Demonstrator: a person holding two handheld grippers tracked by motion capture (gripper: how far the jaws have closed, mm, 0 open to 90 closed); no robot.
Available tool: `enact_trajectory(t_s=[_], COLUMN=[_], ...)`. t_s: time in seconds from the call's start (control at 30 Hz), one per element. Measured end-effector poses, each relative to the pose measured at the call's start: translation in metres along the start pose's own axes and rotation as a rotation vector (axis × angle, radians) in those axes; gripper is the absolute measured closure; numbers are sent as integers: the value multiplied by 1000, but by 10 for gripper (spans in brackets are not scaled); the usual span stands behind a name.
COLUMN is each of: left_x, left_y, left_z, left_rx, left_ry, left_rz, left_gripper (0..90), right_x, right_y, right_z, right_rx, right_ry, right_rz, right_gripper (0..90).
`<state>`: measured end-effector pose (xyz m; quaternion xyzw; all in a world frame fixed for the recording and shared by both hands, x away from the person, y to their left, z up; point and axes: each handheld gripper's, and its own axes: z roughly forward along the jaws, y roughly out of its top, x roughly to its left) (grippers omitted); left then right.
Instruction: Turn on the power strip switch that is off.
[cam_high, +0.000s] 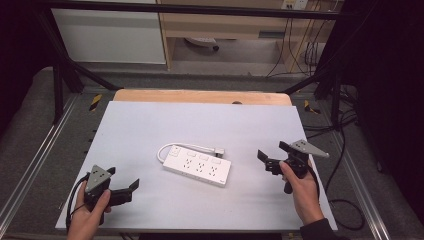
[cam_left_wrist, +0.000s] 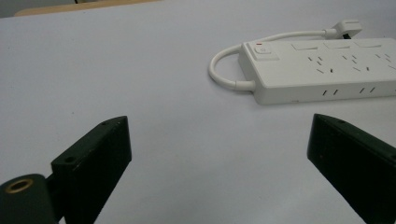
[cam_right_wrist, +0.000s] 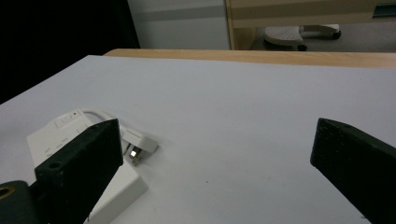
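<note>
A white power strip (cam_high: 197, 167) lies flat near the middle of the white table top (cam_high: 145, 125). Its short white cable (cam_high: 187, 146) loops from the left end round to a plug (cam_high: 218, 151) lying behind the strip. My left gripper (cam_high: 123, 178) is held low at the front left, open and empty, its jaws aimed right toward the strip (cam_left_wrist: 322, 70). My right gripper (cam_high: 272, 151) hovers to the right of the strip, open and empty, jaws aimed left. In the right gripper view the plug (cam_right_wrist: 140, 145) and the strip's end (cam_right_wrist: 51, 137) sit just beyond the left jaw.
A wooden edge (cam_high: 200, 96) runs along the table's far side. Black frame legs (cam_high: 60, 75) stand at the far corners. Cables (cam_high: 345, 150) trail on the floor to the right, and a cabinet (cam_high: 225, 25) stands behind.
</note>
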<state>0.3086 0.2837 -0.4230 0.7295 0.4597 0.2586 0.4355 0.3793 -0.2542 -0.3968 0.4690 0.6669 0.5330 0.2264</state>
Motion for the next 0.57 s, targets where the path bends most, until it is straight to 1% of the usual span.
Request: enact_trajectory(t_s=[0.17,0.23,0.3,0.37,0.43,0.47,0.53,0.57], left_x=[0,0,0,0,0,0,-1,-1], left_y=[0,0,0,0,0,0,0,0], left_z=[0,0,0,0,0,0,0,1], left_rx=[2,2,1,1,1,1,3,3], left_ry=[2,3,3,3,2,1,3,2], left_rz=[-1,-1,-2,-2,-1,1,2,2], left_gripper=[63,63,63,63,63,63,63,63], right_x=[-9,-12,-14,-15,-15,-14,-13,-12], right_y=[-9,-12,-17,-22,-30,-34,-43,-47], right_z=[-12,-16,-20,-24,-26,-26,-24,-20], right_rx=[-5,-5,1,9,33,55,112,143], right_ry=[-28,-41,-49,-57,-66,-72,-88,-98], right_rz=[-9,-22,-24,-39,-50,-61,-86,-87], right_gripper=[29,29,31,30,29,28,28,29])
